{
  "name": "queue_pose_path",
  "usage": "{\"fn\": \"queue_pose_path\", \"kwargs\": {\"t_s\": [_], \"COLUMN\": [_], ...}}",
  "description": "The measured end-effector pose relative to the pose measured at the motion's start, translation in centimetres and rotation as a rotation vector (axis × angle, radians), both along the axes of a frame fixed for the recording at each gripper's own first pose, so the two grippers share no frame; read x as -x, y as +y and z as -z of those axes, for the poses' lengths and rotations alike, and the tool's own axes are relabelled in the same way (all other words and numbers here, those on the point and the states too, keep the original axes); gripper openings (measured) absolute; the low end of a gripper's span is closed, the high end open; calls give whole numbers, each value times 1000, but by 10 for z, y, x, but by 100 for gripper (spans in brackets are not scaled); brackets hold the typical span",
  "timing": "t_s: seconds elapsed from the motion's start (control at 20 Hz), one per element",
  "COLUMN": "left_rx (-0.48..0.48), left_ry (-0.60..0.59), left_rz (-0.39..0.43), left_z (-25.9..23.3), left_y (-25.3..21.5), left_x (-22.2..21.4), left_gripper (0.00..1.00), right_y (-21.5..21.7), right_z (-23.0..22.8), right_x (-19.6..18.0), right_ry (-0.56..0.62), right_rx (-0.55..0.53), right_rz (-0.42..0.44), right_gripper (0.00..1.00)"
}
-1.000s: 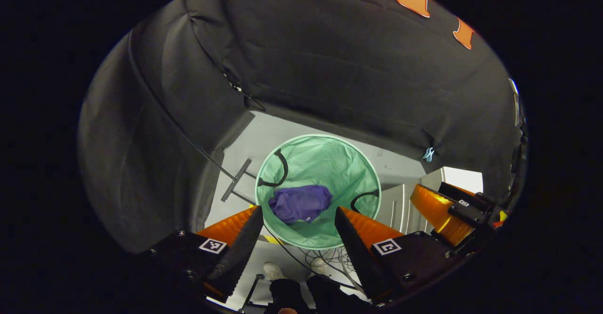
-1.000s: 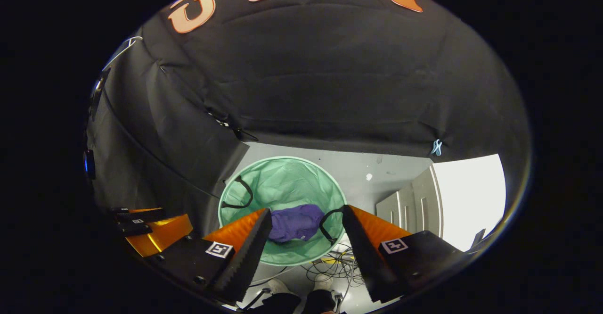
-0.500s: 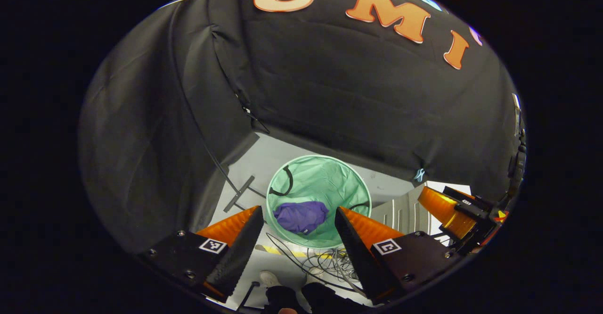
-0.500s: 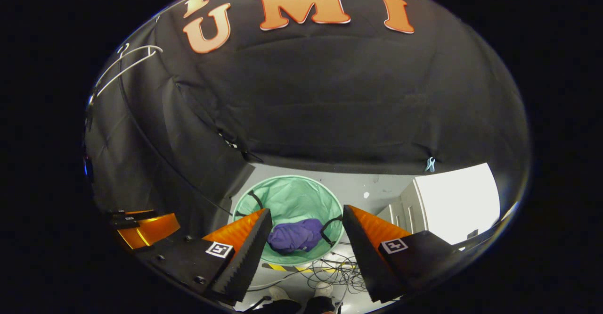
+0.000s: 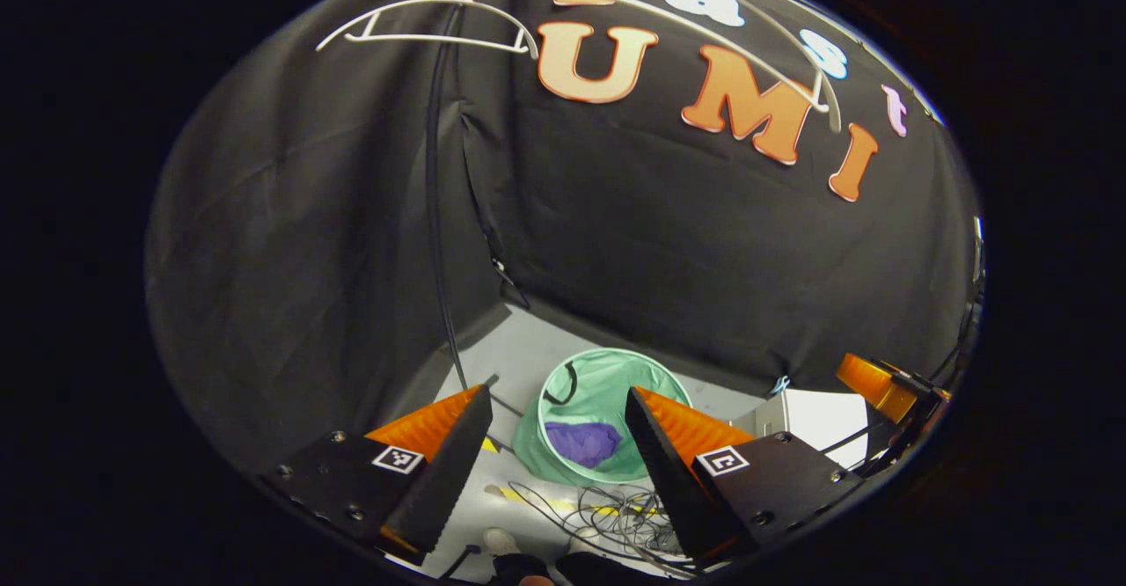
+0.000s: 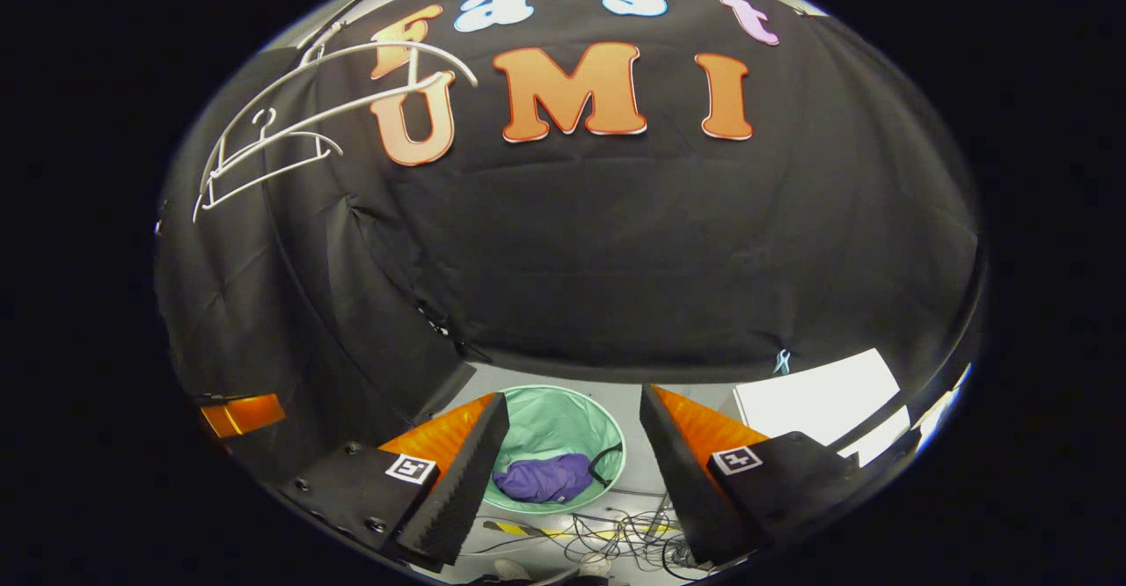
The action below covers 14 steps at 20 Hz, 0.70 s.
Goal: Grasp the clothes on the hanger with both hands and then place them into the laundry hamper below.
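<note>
The pale grey floor (image 5: 528, 357) carries a green laundry hamper (image 5: 607, 384) standing upright, with a tangle of thin cables (image 5: 607, 520) lying just beside it, near yellow-and-black tape (image 6: 519, 529).

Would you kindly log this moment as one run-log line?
left claw: open, empty | right claw: open, empty | purple garment: in green hamper | white hangers: bare

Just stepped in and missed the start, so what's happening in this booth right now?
A person holds a pair of tongs in each hand. The left tongs and right tongs are both open and hold nothing. Down on the floor, a crumpled purple garment lies inside the round green mesh laundry hamper. Up on the wall, the white plastic hangers hang bare.
</note>
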<state>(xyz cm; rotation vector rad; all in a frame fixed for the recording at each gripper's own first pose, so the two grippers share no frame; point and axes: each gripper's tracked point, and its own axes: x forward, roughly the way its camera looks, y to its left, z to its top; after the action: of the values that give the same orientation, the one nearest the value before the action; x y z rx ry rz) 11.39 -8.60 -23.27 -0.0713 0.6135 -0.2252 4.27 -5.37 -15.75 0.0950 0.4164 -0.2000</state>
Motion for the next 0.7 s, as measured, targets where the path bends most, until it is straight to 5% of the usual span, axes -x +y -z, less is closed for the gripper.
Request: {"fn": "queue_pose_path", "kwargs": {"t_s": [0.35, 0.7], "left_rx": [36, 58], "left_ry": [-218, -471], "left_rz": [-53, -16], "left_z": [-100, -213], "left_y": [63, 95], "left_x": [-8, -10], "left_gripper": [97, 96], "right_y": [5, 22], "right_z": [-67, -158], "right_x": [28, 55], "right_ry": [-141, -301], "right_rx": [44, 131], "right_rz": [37, 73], "right_gripper": [98, 98]}}
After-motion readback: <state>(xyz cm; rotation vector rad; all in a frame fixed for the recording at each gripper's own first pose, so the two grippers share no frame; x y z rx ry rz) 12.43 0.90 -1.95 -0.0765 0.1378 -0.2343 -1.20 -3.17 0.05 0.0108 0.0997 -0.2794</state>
